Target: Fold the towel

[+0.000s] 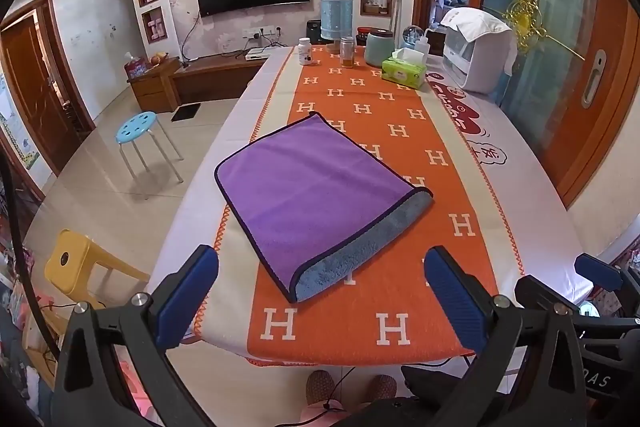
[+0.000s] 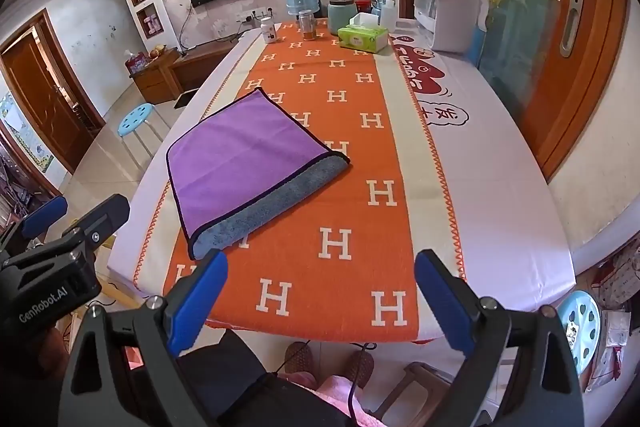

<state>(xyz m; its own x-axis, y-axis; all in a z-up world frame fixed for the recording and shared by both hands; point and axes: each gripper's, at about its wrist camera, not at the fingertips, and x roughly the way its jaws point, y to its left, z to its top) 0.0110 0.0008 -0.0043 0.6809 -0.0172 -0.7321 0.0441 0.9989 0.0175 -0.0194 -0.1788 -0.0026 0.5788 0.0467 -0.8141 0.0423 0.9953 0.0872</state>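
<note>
A purple towel [image 1: 308, 195] with a grey underside lies folded once on the orange H-patterned runner [image 1: 400, 163], its grey lower layer showing along the near edge. It also shows in the right wrist view [image 2: 240, 163]. My left gripper [image 1: 320, 291] is open and empty, held above the table's near edge, just short of the towel's near corner. My right gripper [image 2: 320, 295] is open and empty over the near edge, to the right of the towel. The left gripper also shows at the left of the right wrist view [image 2: 76, 223].
At the table's far end stand a green tissue box [image 1: 404, 71], a glass jar [image 1: 347, 51], a white pill bottle [image 1: 306, 51], a teal canister [image 1: 379, 49] and a white appliance [image 1: 478, 55]. A blue stool [image 1: 138, 127] and yellow stool [image 1: 76, 259] stand left of the table.
</note>
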